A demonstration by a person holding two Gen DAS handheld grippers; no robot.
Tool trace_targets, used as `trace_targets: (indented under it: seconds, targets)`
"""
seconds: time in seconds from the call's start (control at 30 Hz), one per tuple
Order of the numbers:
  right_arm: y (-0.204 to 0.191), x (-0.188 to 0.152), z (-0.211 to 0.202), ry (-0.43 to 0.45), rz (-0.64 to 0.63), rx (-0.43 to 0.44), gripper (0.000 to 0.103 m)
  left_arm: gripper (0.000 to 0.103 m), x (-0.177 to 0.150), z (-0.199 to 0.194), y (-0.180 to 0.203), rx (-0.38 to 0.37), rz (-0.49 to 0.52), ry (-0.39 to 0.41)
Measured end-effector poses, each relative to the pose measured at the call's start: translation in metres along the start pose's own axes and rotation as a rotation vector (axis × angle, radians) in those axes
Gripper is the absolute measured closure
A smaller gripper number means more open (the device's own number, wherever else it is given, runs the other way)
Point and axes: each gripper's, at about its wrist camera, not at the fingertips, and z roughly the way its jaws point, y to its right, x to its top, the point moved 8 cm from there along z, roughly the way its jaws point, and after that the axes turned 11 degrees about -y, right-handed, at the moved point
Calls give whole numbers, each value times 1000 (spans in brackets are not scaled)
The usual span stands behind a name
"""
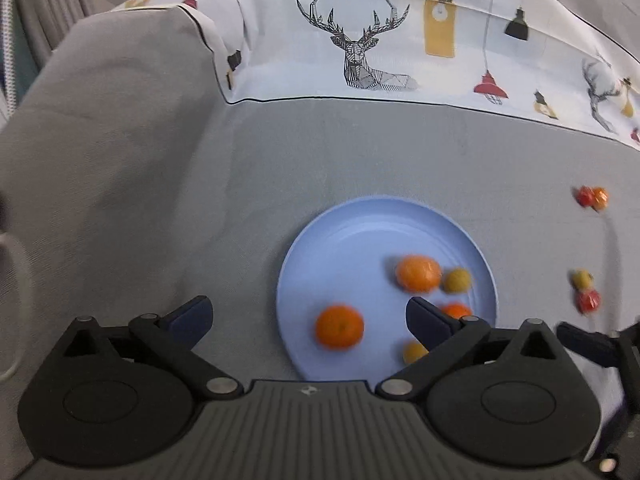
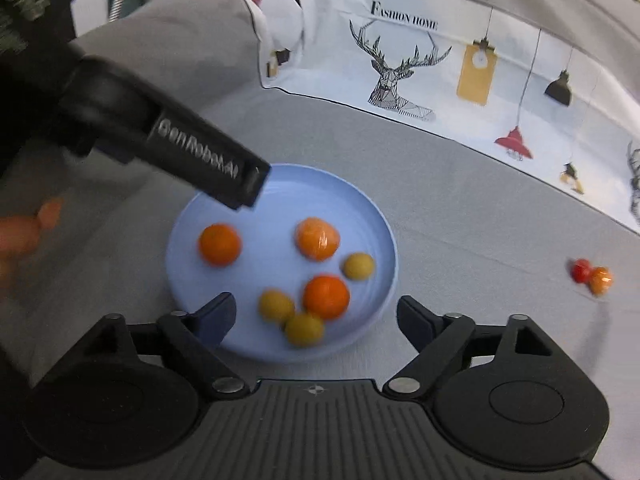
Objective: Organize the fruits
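Your left gripper (image 1: 308, 316) tilts steeply down over the near edge of the blue plate (image 1: 340, 232), its jaws spread wide with nothing pinched. One orange (image 1: 339, 327) lies on the plate in the gap between the fingers, nearer the right one, and touches neither pad. Just past the right finger sit a second orange (image 1: 418, 274) and a small yellow fruit (image 1: 457, 280) beside it; a third orange (image 1: 456, 311) and another yellow fruit (image 1: 414, 352) are partly hidden behind that finger.

Your right gripper (image 2: 316, 312) also points steeply downward at the same plate (image 2: 280, 196), jaws wide and gripping nothing. Between its fingers lie an orange (image 2: 326, 297) and two yellow fruits (image 2: 276, 306) (image 2: 304, 330), crowded together at the plate's near rim, clear of both pads. Farther ahead on the plate are two more oranges (image 2: 220, 245) (image 2: 318, 239) and a third yellow fruit (image 2: 358, 266).

From the right wrist view, your left gripper's body (image 2: 172, 136) reaches in from the upper left, its tip above the plate's far left rim.

Off the plate, well to the right of both grippers, small red and orange fruits (image 2: 591, 275) lie on the grey cloth (image 2: 460, 216). The left wrist view shows a second pair (image 1: 586, 292), yellow and red, nearer to you. The motion blur hides finer detail.
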Motion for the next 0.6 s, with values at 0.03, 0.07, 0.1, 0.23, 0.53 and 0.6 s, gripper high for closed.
trace_targets:
  seconds: [0.03,0.07,0.1,0.23,0.53,0.6]
  targets:
    - [-4,-9,-14,-4,-2,-2,12,0,-8,-8,-2,12,0,1]
    - [-6,-17,-26,-9,0,0,11,0,-20,-17,-5,25,-2,-3]
    - [-9,-25,-38,-15,5,3,10,0,-33,-25,-8,30,-1,-14]
    - [-25,-53,-87,-7,17,-8,7,0,-77,-46,-10,-8,5,-63]
    - [-32,-77,-172,176,77,-103,4,0,-111,-101,-6,-54,12,7]
    - [-30,-82,-181,185,93,-103,3,0,-114,-118,-5,-46,9,45]
